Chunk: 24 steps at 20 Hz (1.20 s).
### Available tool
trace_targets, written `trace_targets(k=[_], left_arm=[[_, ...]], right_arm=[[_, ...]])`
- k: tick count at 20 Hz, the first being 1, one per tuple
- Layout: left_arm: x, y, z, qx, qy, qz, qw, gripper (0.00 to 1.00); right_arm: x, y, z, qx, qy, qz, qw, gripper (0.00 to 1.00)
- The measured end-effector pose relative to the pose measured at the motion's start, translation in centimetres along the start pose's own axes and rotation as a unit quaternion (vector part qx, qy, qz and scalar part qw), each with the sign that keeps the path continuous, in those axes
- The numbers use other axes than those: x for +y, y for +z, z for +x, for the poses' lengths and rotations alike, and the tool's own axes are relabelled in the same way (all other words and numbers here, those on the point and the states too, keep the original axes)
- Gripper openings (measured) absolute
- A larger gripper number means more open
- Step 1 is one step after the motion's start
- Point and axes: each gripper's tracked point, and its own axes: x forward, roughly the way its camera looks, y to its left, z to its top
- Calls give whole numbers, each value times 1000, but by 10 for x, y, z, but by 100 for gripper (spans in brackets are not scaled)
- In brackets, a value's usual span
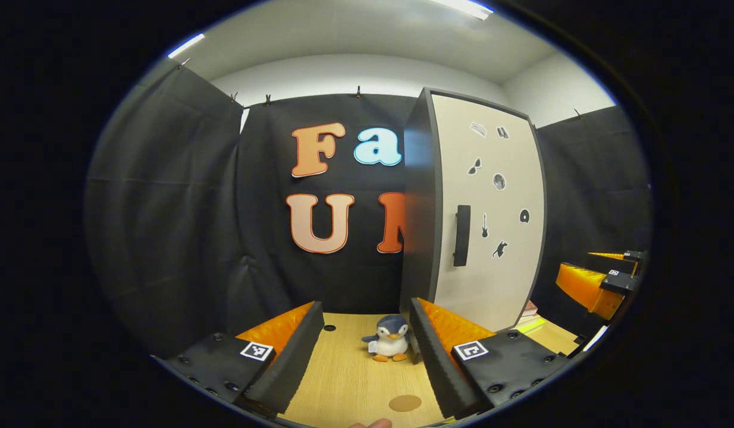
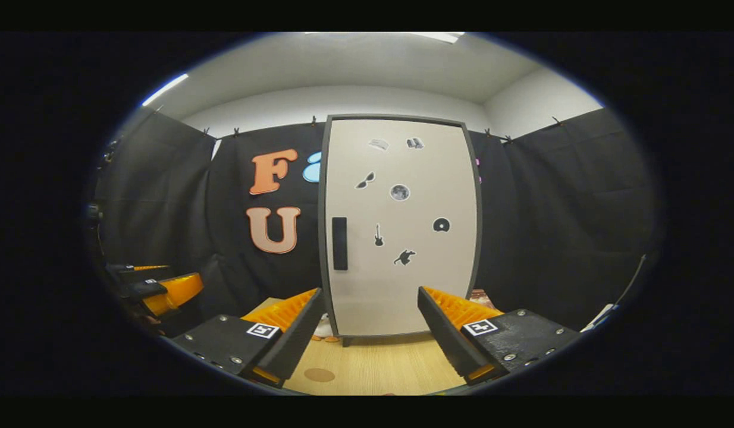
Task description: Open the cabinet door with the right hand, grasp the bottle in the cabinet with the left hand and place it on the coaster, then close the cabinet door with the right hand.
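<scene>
Cabinet door (image 2: 402,226) closed, handle (image 2: 339,243) untouched; right tongs (image 2: 370,333) and left tongs (image 1: 367,351) spread before the cabinet, ready; coaster (image 1: 405,403) waits nearby on counter (image 1: 343,380).

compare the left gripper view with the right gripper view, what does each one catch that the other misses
Left gripper view alone: the cabinet's dark side panel, seen at an angle, the whole penguin plush toy on the table, and the right gripper off to the side.

Right gripper view alone: the cabinet door square on, and the left gripper at the edge; just a sliver of the toy peeks past a finger.

Shared: the closed cabinet door with its dark handle, the round coaster, the wooden table. Each gripper's jaws stand open.
</scene>
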Motion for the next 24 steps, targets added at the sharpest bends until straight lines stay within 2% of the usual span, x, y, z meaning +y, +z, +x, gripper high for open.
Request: trace_targets(k=[2,3,4,5,6,7,9,11,12,13,14,16,17,19,20,21,24], left_arm=[[1,-1,-1,0,2,-1,1000,94],[2,-1,1,-1,4,-2,1000,90],[1,0,0,-2,4,-1,1000,94],[1,0,1,-2,6,1,1000,94],[2,1,2,-2,6,2,1000,90],[1,0,3,-3,6,3,1000,94],[3,2,5,-5,7,5,1000,94],[1,2,8,-5,1,0,1000,94],[1,-1,9,-2,1,-1,1000,91],[3,-2,10,0,1,0,1000,95],[3,-2,10,0,1,0,1000,94],[8,-3,12,-1,3,2,1000,94],[10,-3,13,-1,4,3,1000,94],[11,-4,16,-1,4,3,1000,94],[14,-4,19,-2,5,4,1000,99],[16,-5,19,-2,5,4,1000,94],[22,-8,25,1,7,4,1000,94]], right_arm=[[0,0,1,0,0,-6,1000,96],[0,1,1,-2,1,-5,1000,97],[1,2,2,-4,4,1,1000,96],[2,2,3,-4,6,5,1000,100],[2,2,5,-4,6,7,1000,100],[1,1,7,-4,5,7,1000,97],[3,1,9,-2,6,8,1000,100],[5,2,13,-2,6,8,1000,97],[6,3,15,-2,5,6,1000,97],[9,3,18,-3,7,5,1000,96],[12,4,21,-3,9,6,1000,100],[15,6,28,-3,12,6,1000,100],[18,7,32,-3,13,4,1000,96],[22,10,43,-5,15,1,1000,100],[26,13,48,-8,17,0,1000,100],[30,16,55,-10,19,-1,1000,100],[40,19,77,-11,24,-7,1000,100]])
